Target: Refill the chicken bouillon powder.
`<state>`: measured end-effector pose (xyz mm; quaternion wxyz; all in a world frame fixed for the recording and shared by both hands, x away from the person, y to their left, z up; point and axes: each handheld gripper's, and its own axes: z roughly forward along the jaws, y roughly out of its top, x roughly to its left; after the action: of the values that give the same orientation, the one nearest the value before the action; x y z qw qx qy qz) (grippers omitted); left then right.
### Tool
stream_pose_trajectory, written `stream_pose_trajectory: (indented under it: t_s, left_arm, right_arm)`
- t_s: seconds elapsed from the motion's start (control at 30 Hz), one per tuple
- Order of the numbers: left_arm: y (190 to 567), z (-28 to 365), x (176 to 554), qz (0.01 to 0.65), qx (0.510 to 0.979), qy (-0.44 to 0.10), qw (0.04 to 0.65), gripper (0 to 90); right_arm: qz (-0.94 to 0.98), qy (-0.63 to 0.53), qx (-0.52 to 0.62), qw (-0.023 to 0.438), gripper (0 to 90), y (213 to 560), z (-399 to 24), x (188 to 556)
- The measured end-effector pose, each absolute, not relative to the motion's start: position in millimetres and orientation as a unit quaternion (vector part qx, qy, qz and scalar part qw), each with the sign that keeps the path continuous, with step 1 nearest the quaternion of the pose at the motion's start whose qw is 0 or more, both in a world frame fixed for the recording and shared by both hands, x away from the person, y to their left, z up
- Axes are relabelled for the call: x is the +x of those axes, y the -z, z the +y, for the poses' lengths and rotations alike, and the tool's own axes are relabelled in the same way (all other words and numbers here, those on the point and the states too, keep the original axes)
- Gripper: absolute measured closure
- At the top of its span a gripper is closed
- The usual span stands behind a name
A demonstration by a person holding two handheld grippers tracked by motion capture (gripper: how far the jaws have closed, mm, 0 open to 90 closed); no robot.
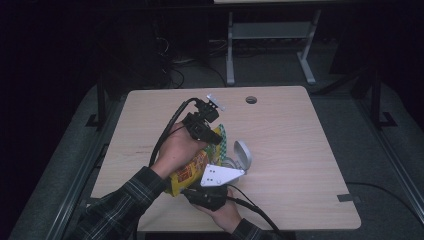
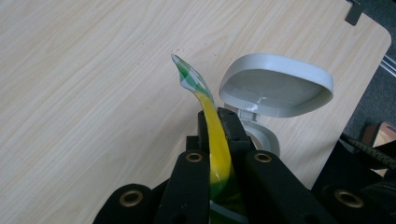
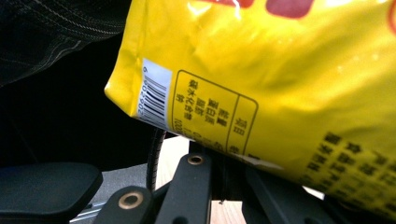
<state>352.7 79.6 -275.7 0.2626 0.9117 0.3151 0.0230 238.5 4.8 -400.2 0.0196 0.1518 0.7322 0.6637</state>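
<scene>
While both hands are holding steady over the near middle of the pale wood-grain table [image 1: 300, 150], the crinkly yellow plastic snack bag with red print [image 1: 189, 172] is being stretched between the two grippers, above the tabletop rather than lying on it. The left gripper [image 2: 218, 122] is clamping the bag's far end: in the left gripper view its black jaws are pressed fully together on the flat green-and-white checked seal strip [image 2: 191, 79], which is curling up past the tips. The right gripper [image 3: 223, 154] is working at the near end; in the right gripper view its jaws are standing closed right at the bag's lower edge, beside the barcode, and appear to be pinching that edge, though the contact itself is partly hidden.

Judgement: opposite ends are being held so the bag stays taut, probably ready to be pulled open at the seal or tipped.

Just right of the bag, a small grey plastic container with its hinged lid flipped open [image 2: 275, 86] is standing on the table, likely placed as the receiver for the contents. Its mouth is facing up, close beneath the seal end.
</scene>
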Motion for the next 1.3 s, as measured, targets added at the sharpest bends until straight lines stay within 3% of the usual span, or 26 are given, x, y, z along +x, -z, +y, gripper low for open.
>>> stream_pose_trajectory:
  t_s: [1.3]
  left_arm:
    - [275.7, 76.9, 353.3, 0.316, 0.913, -0.025, 0.257, 89.9]
  right_arm:
    - [0.729, -0.667, 0.153, 0.015, 90.0, 399.8, 4.8, 238.3]
